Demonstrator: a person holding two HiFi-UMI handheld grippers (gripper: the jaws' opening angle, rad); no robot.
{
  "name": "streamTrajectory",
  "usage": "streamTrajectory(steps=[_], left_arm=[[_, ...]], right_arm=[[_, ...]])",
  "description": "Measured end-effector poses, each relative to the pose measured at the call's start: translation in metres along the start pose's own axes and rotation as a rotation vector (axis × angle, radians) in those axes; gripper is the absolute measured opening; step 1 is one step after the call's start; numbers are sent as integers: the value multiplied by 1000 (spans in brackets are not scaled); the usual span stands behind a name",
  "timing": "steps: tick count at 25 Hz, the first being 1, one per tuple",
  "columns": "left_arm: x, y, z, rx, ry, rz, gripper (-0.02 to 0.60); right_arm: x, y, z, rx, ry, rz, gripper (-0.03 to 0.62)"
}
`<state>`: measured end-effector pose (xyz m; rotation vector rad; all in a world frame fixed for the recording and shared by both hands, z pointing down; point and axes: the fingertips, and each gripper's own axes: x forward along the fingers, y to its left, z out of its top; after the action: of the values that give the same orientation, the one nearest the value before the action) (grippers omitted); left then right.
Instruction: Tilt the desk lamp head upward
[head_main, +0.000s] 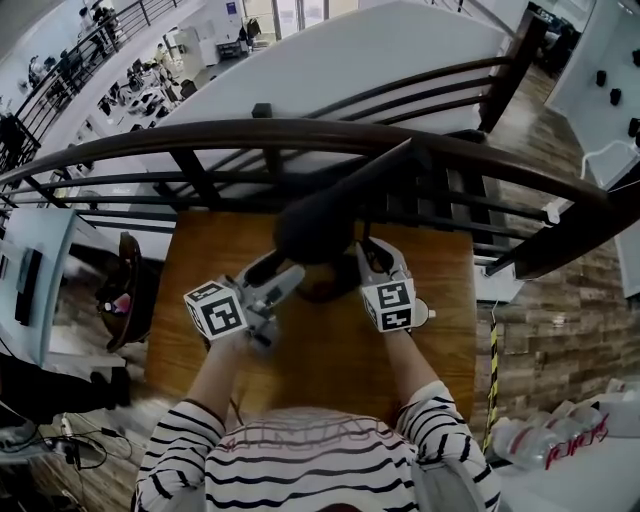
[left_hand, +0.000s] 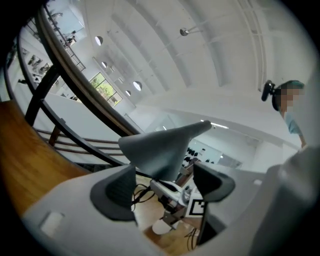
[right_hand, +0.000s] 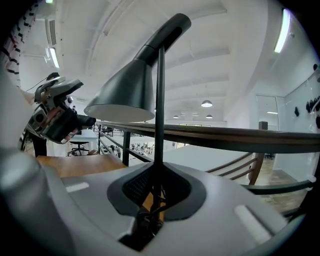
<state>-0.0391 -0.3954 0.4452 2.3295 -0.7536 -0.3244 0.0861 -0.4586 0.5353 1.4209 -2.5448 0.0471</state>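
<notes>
From the head view: early in the job, at the bracing-and-reaching stage, with nothing tilted yet by the look of it. Dark lamp head over the middle of the wooden desk, its narrow neck pointing up and to the right in the picture. Left claw close under the lamp head on the left, right claw just beside it on the right, low by the lamp's upright. Next move, as a judgement: close the left claw on the lamp head or push under its rim, then swing the open end upward about the joint, keeping the right grip firm to stop the lamp tipping or sliding on the desk. From the left gripper view: left claw spread wide, released, with the grey cone of the lamp head sitting between and just above the two pads. Contact with either pad hard to judge, no squeeze showing. From the right gripper view: right claw clenched on the thin black stem, closed in from both sides, the stem rising straight out of the grip to the lamp head above. Left claw at the rim of the lamp head on the left.
</notes>
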Motion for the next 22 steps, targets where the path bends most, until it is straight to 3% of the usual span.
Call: streamTrajectory(steps=[3,10,22], left_arm=[[-2,-3,3,-24,-13,2,359],[-17,-17,24,0,-69,18,370],[-50,-53,84,117,-185,16,390]], right_arm=[[-1,1,-1,6,8,10,43],[-8,0,-1,9,25,22,41],[-13,4,-2,14,47,20,40]])
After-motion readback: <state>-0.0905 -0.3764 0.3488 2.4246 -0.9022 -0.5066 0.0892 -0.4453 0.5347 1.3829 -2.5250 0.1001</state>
